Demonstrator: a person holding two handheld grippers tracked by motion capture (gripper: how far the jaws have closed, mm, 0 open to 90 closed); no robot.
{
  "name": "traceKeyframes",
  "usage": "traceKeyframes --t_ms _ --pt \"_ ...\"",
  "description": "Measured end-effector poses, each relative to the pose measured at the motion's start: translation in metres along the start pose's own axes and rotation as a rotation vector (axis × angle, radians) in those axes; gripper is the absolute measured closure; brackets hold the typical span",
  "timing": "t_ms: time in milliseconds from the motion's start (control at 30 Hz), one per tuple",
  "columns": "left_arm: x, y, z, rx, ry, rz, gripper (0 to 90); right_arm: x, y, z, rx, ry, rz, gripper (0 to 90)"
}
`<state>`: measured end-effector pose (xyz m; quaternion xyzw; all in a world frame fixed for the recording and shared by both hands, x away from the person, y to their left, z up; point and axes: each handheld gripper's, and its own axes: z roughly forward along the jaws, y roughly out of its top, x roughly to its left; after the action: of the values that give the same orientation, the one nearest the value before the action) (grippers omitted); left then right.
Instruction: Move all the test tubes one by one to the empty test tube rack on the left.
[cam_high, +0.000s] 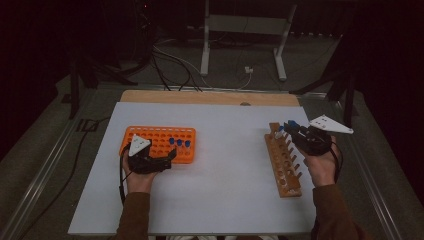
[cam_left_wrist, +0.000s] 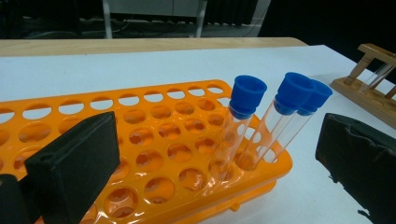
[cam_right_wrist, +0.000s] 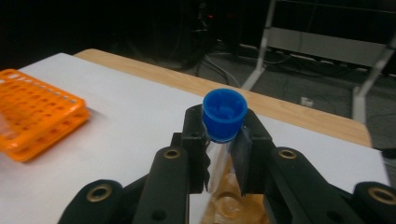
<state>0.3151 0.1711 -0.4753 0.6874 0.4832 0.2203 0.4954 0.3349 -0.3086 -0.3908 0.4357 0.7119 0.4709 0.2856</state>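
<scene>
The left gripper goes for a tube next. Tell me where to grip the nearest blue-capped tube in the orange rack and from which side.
Grip the nearest tube on its clear glass just below the blue cap, coming from the rack's near open end where the left gripper already faces it, jaws wide apart. The tube leans in the orange rack, and two more tubes crowd its far side, so that side looks less accessible.

A rack (cam_high: 150, 140) lies on the table's (cam_high: 220, 190) left side with three tubes (cam_high: 179, 143) standing at its right end; a wooden stand (cam_high: 284, 165) lies on the right.
</scene>
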Motion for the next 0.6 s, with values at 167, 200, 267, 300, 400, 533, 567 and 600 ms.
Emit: traceKeyframes --t_ms 167,200,267,300,400,533,567,600 --pt "-0.001 0.001 -0.001 -0.01 0.006 0.007 0.8 0.009 -0.005 0.004 0.005 0.05 0.002 76.9" --pt "-0.001 0.001 -0.001 -0.012 0.007 0.007 0.8 0.011 -0.006 0.005 0.009 0.058 0.001 76.9" --pt "-0.002 0.001 -0.001 -0.014 0.008 0.006 0.8 0.014 -0.01 0.009 0.021 0.071 0.0 76.9" --pt "-0.002 0.001 -0.001 -0.015 0.008 0.009 0.8 0.015 -0.012 0.011 0.028 0.08 0.002 76.9" --pt "-0.004 0.001 -0.001 -0.02 0.004 0.012 0.8 0.019 -0.018 0.015 0.047 0.096 0.003 76.9" --pt "-0.004 0.002 -0.002 -0.023 0.003 0.011 0.8 0.026 -0.026 0.019 0.063 0.116 -0.003 76.9" --pt "-0.004 0.002 -0.002 -0.025 0.004 0.008 0.8 0.027 -0.028 0.019 0.067 0.12 -0.008 76.9" --pt "-0.004 0.002 -0.002 -0.027 0.005 0.007 0.8 0.029 -0.029 0.02 0.076 0.123 -0.013 76.9"
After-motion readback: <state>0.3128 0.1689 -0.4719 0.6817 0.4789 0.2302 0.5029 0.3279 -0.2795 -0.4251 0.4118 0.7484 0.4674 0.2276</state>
